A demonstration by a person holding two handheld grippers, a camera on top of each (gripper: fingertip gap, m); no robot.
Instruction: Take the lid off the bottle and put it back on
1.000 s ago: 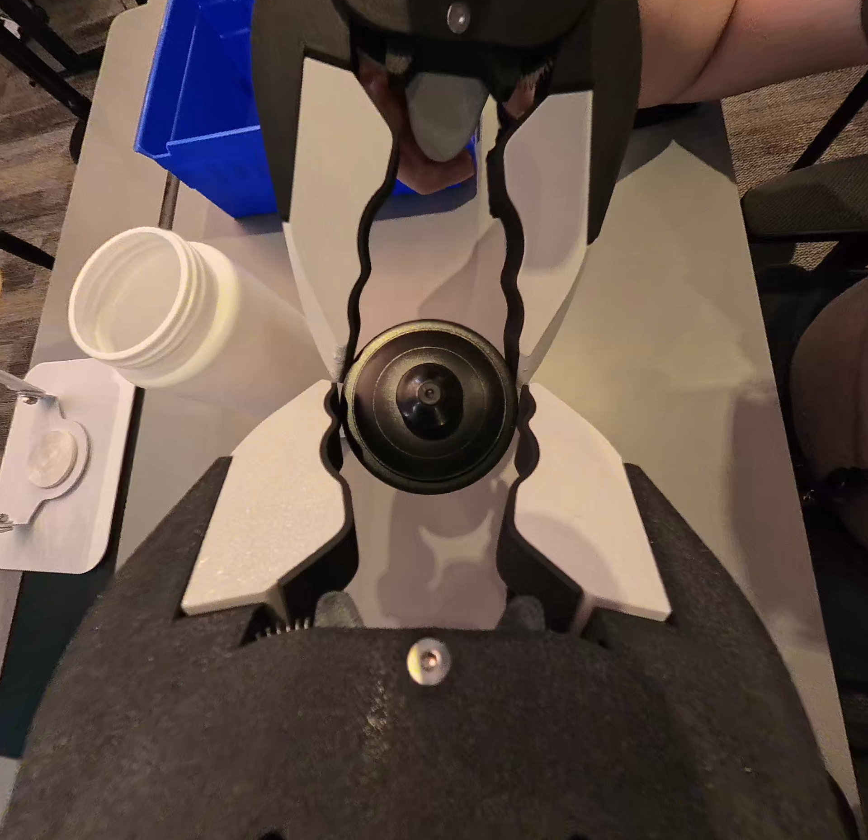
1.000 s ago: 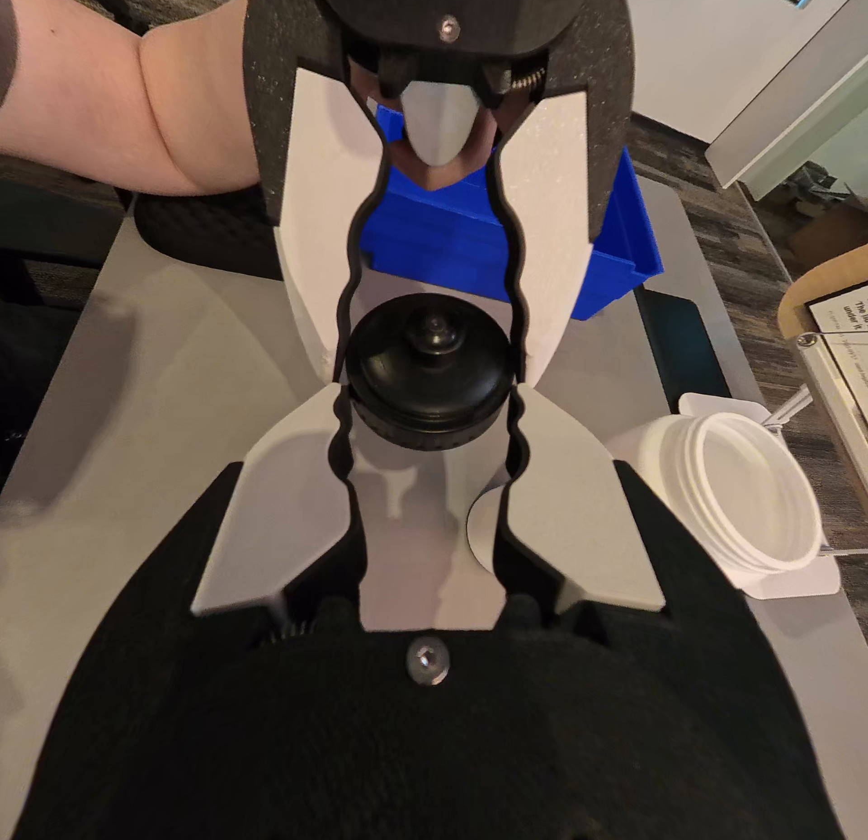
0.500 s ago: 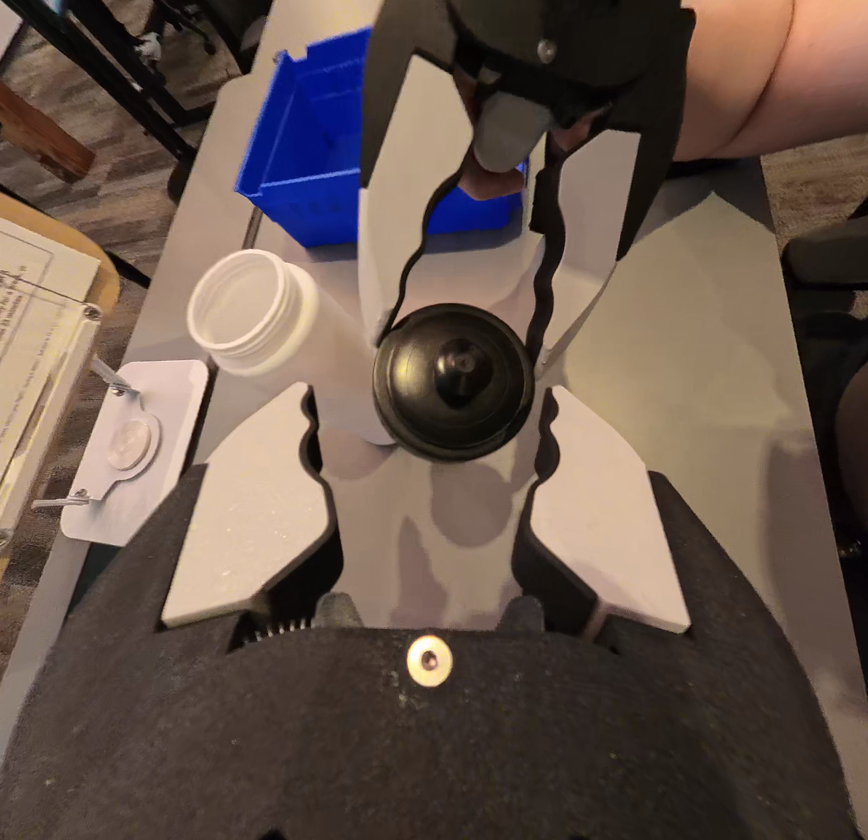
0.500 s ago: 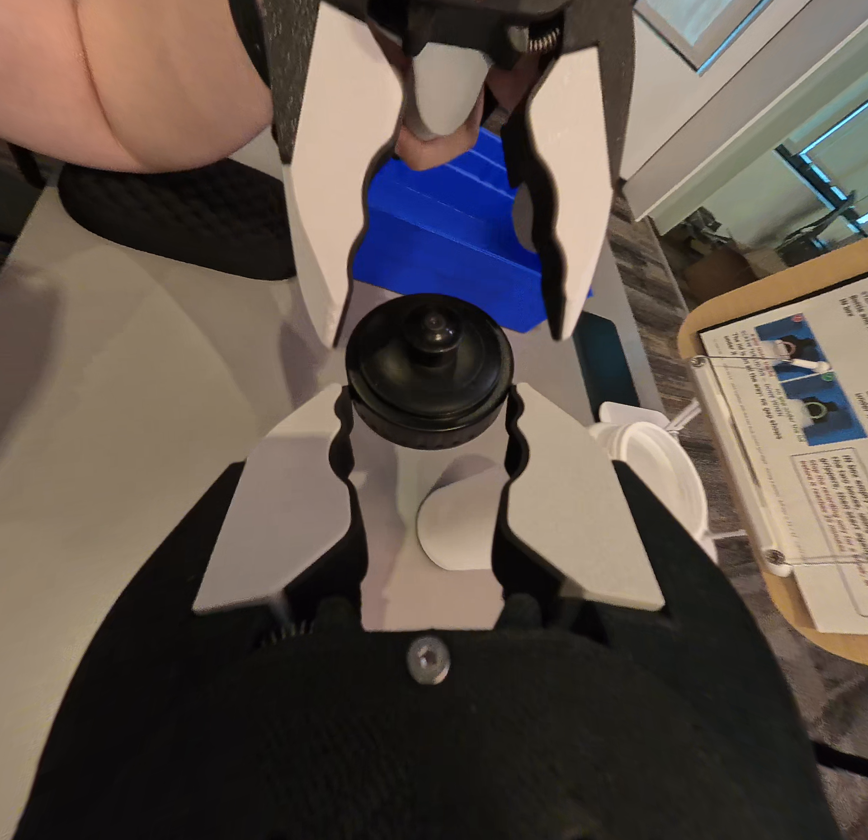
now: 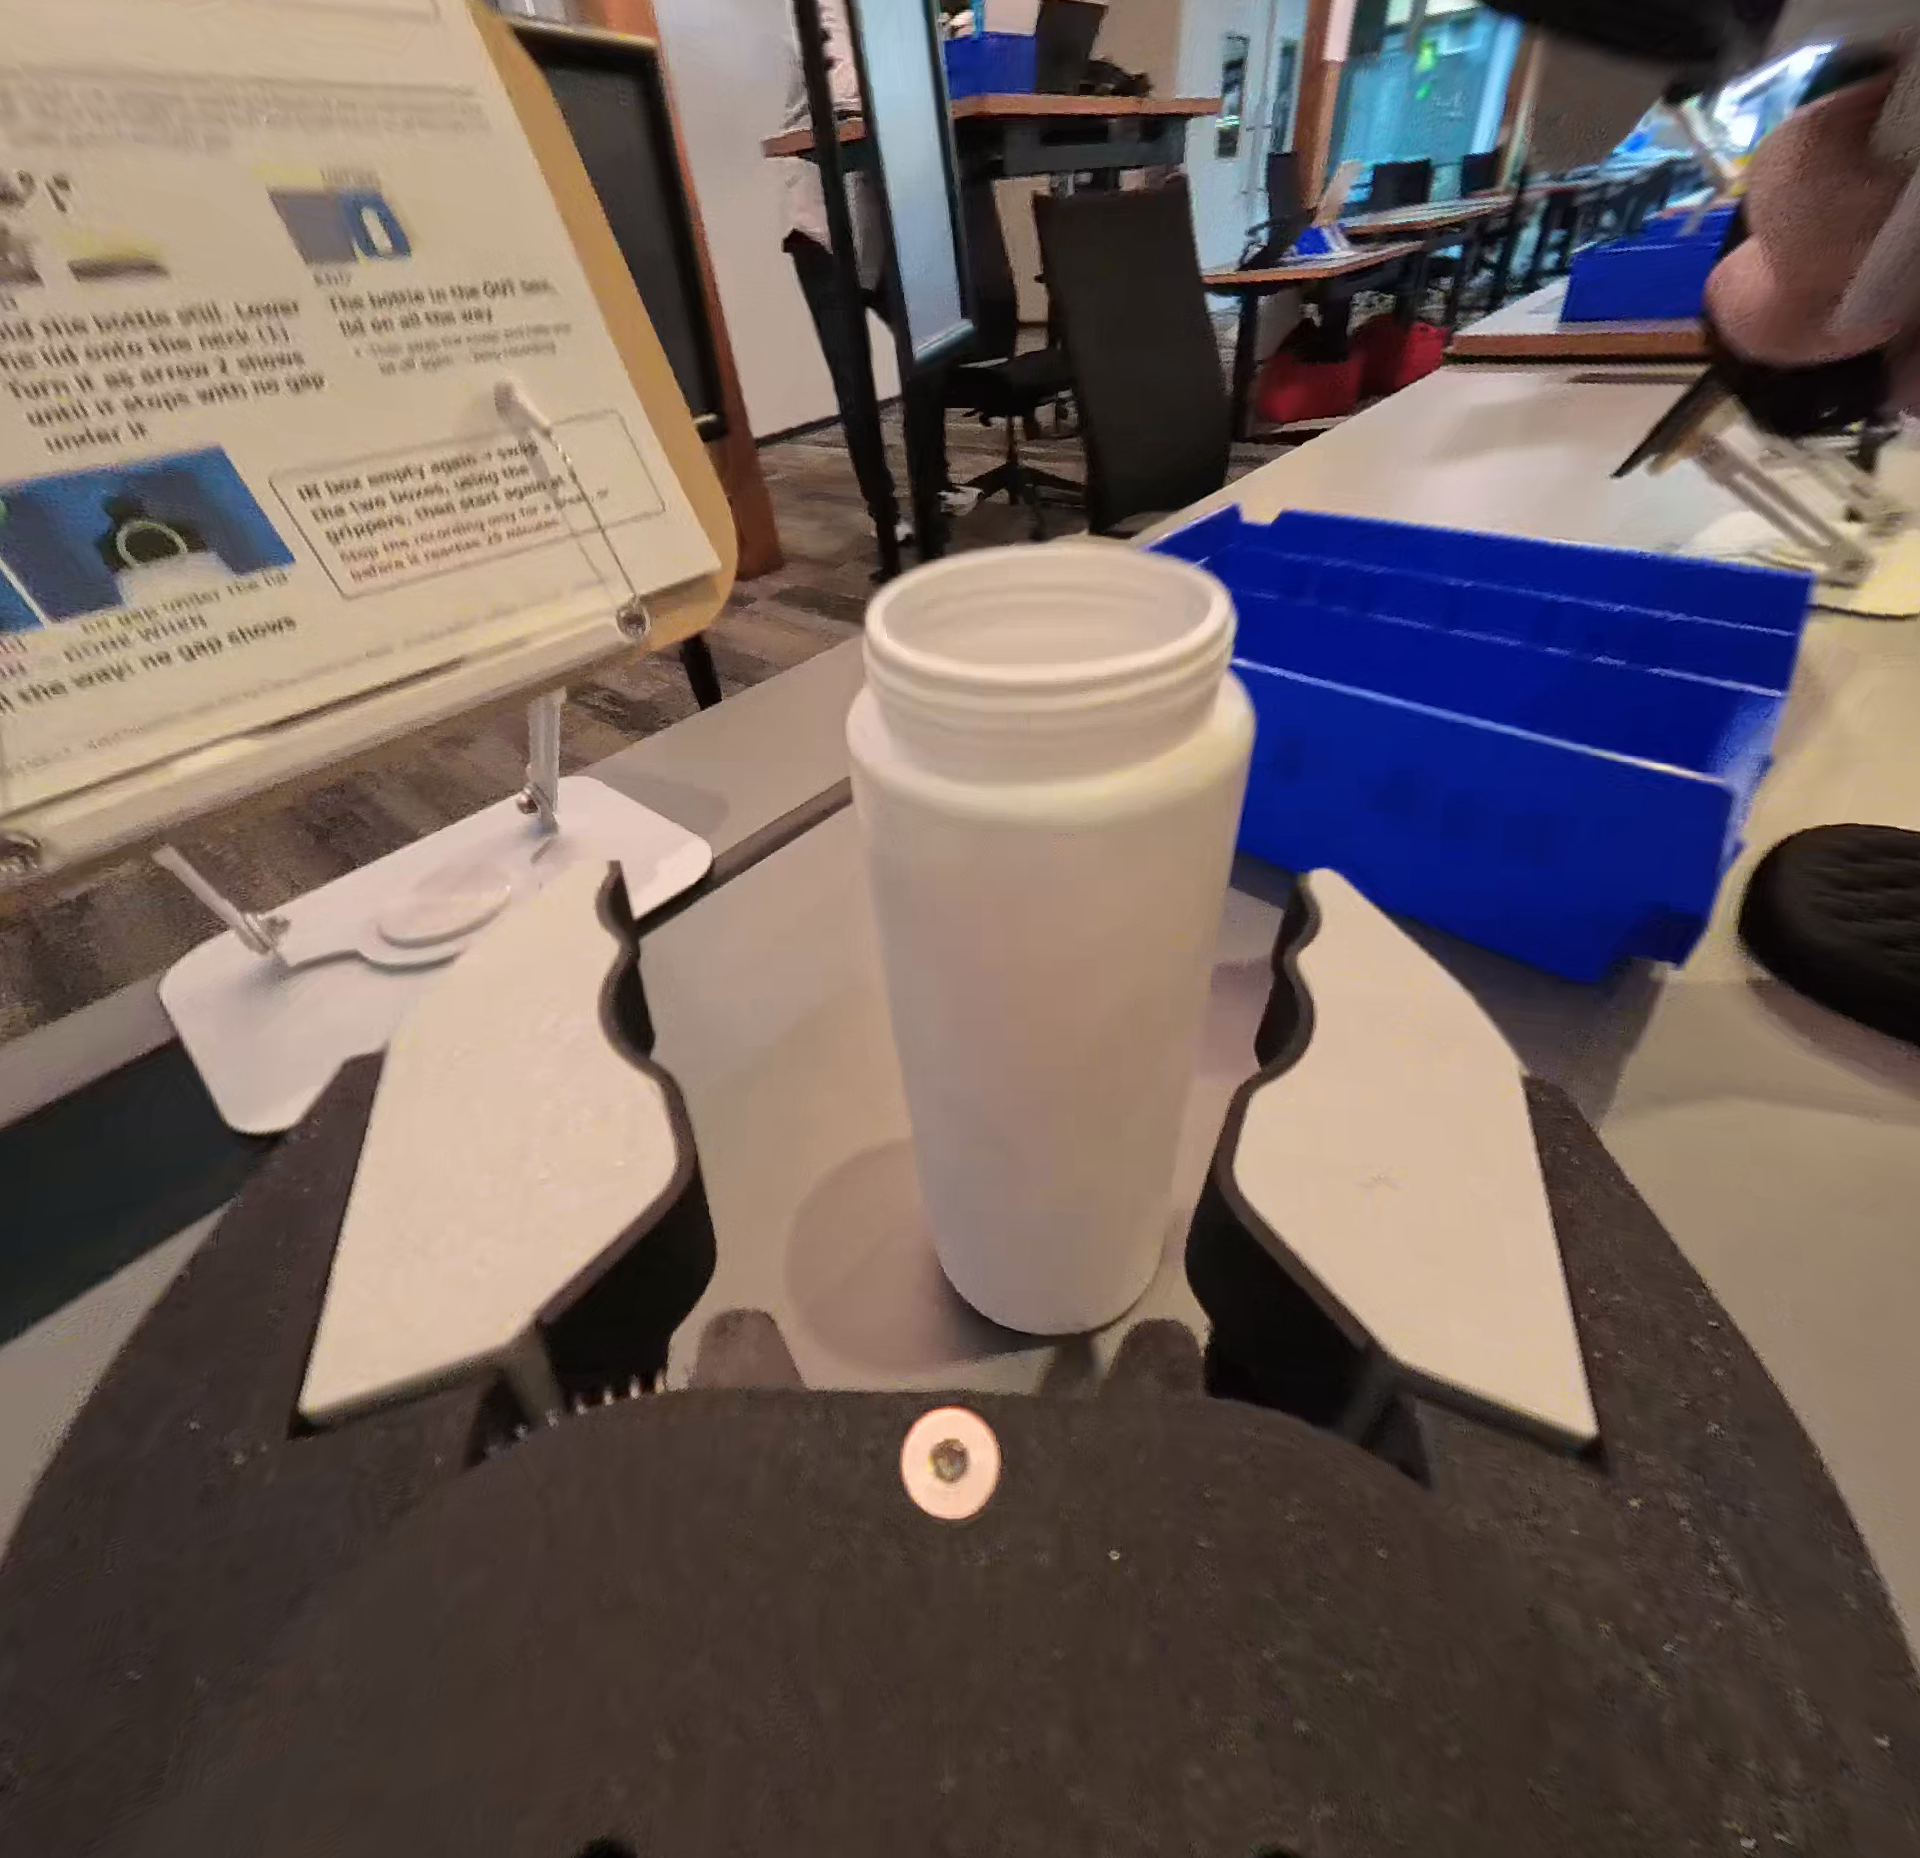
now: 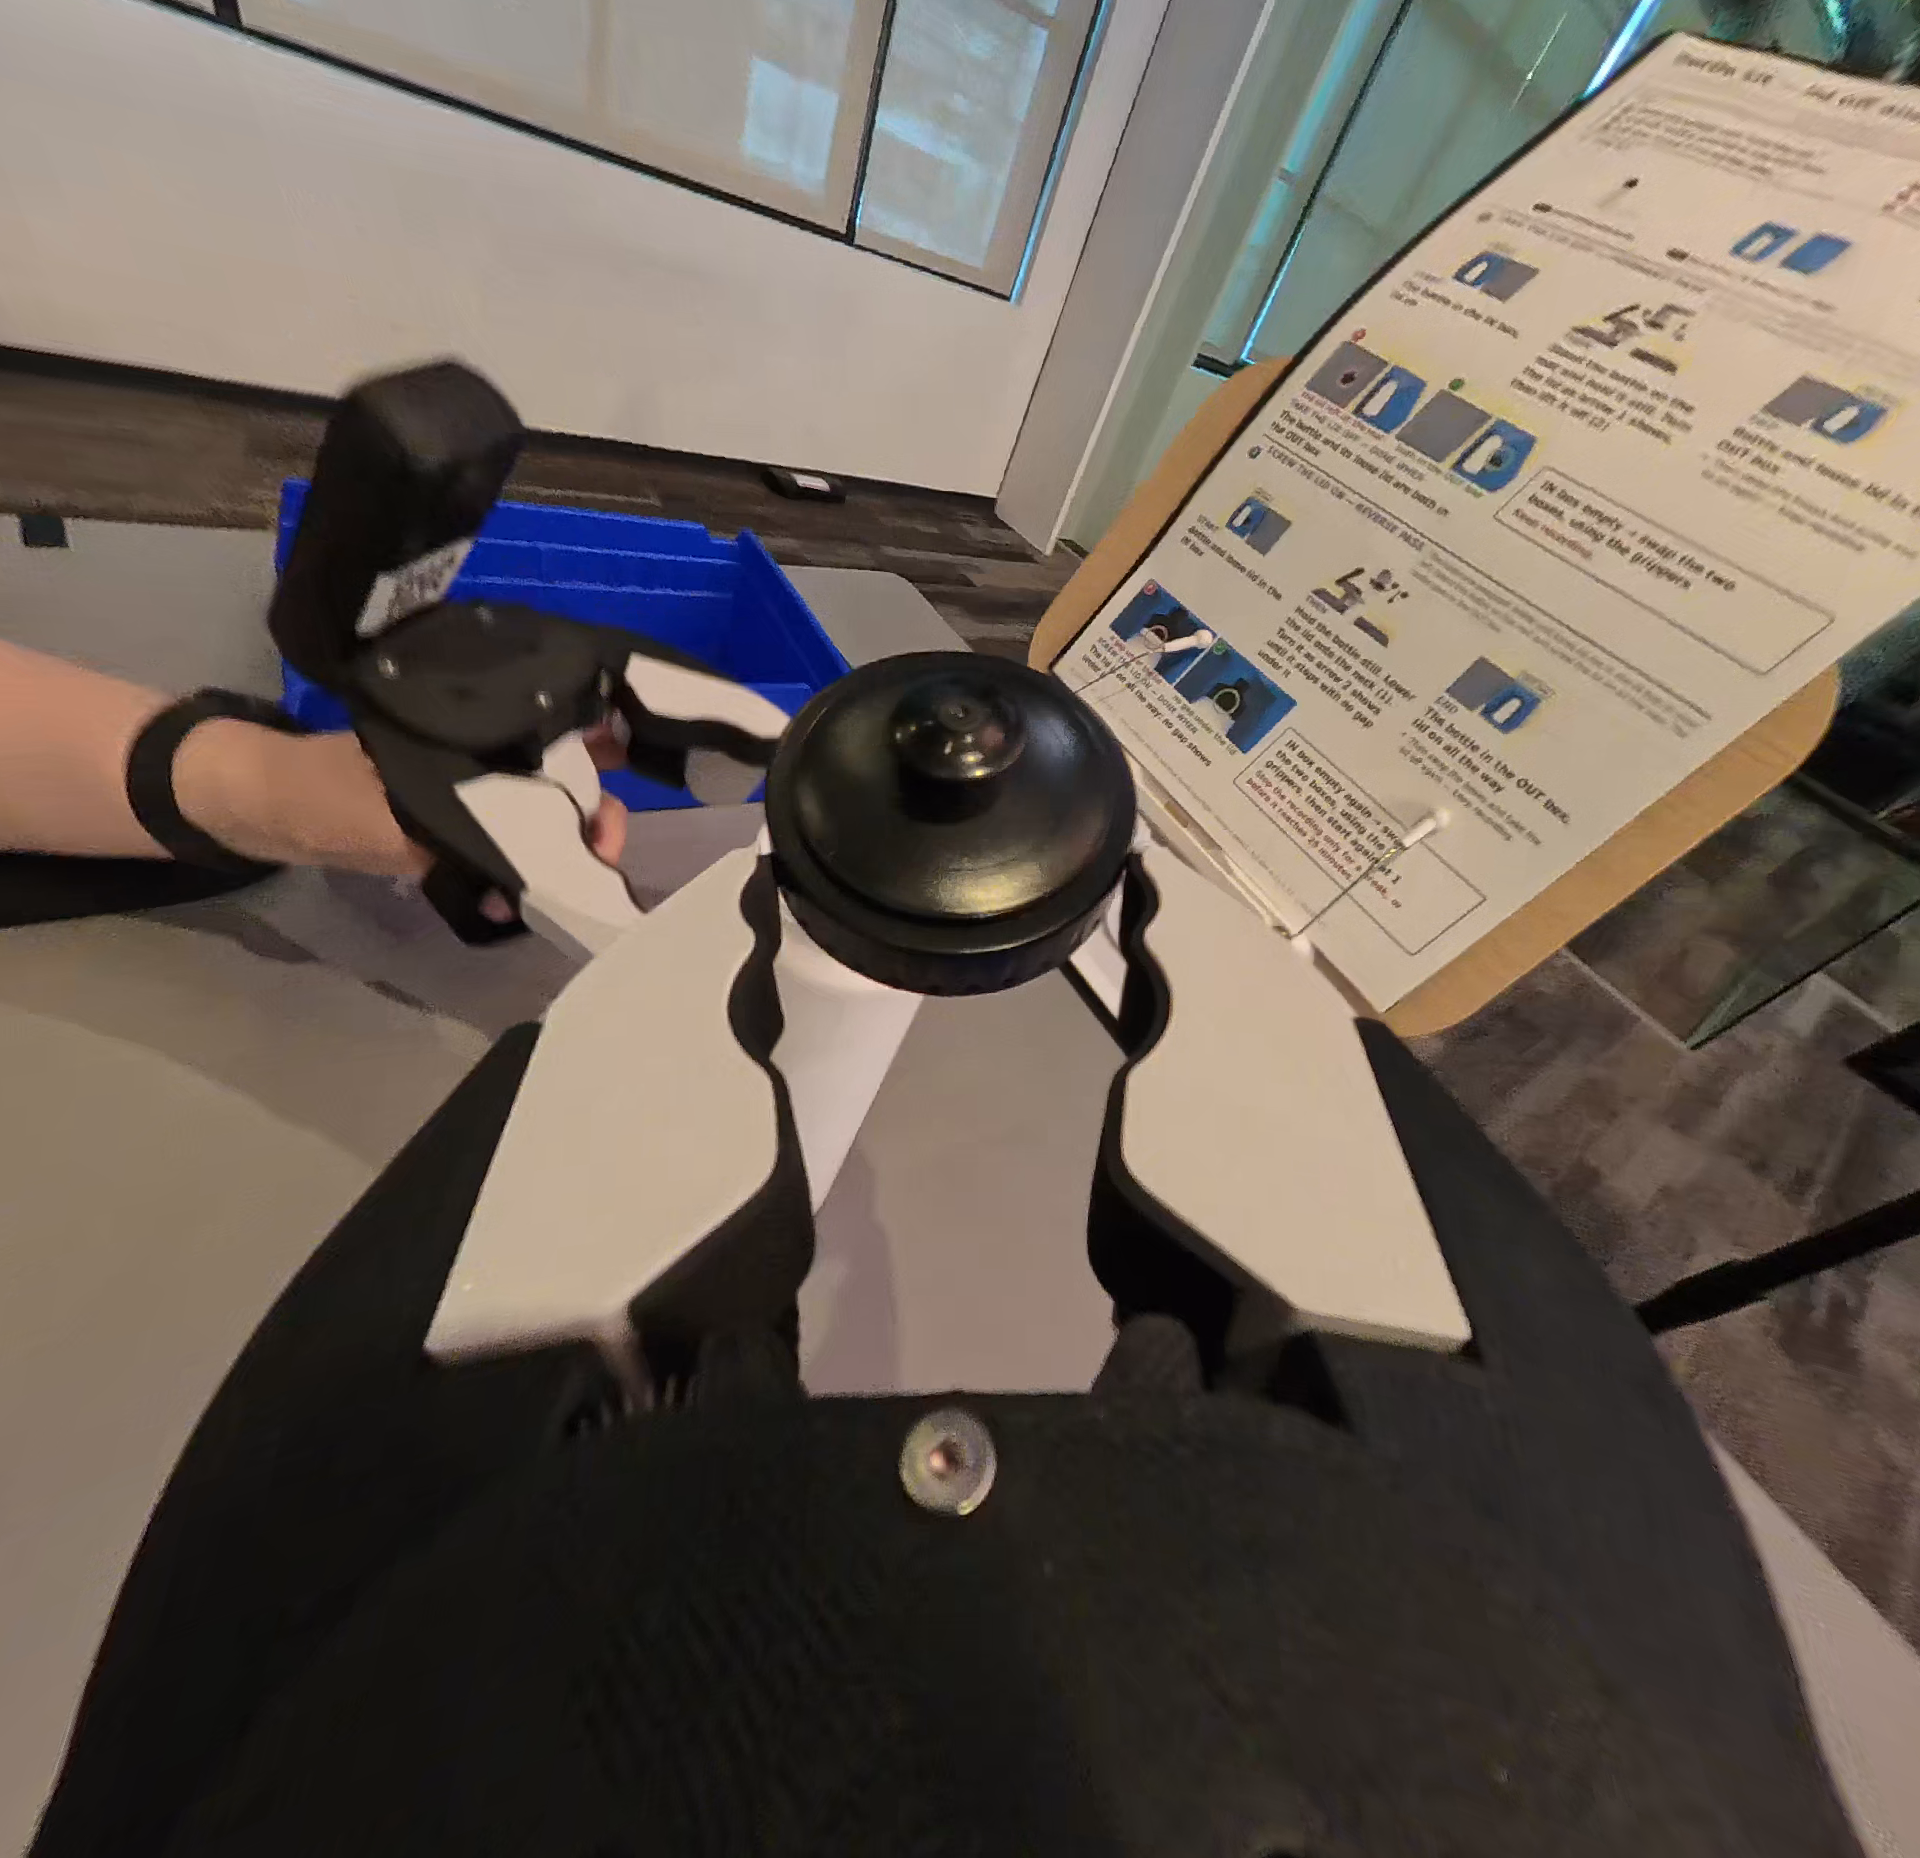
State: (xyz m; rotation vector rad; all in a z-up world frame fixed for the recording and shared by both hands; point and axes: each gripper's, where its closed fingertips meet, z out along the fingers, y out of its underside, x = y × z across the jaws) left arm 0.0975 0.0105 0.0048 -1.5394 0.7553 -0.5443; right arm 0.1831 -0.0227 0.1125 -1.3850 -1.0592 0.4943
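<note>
The white bottle [image 5: 1049, 977] stands upright on the grey table [image 5: 790, 1029] with its threaded neck open. My left gripper [image 5: 961, 878] is open wide, with the bottle between its fingers and a gap on each side. My right gripper [image 6: 951, 873] is shut on the black lid [image 6: 951, 800], its pads pressing on the lid's ribbed rim, and holds it up in the air. In the right wrist view a white part of the bottle [image 6: 831, 987] shows under the lid. The left gripper [image 6: 582, 800] and the hand on it show at the left. The right gripper shows blurred at the top right of the left wrist view [image 5: 1766, 437].
A blue bin [image 5: 1507, 728] stands behind the bottle, and also shows in the right wrist view [image 6: 644, 582]. An instruction board [image 5: 312, 406] on a white base plate [image 5: 436, 925] stands at the table's left edge. A black pad [image 5: 1839, 925] lies at the right.
Both grippers were shut on the lid. My left gripper let go, opened wide and swung down around the bottle. My right gripper kept the lid and tilted up.
</note>
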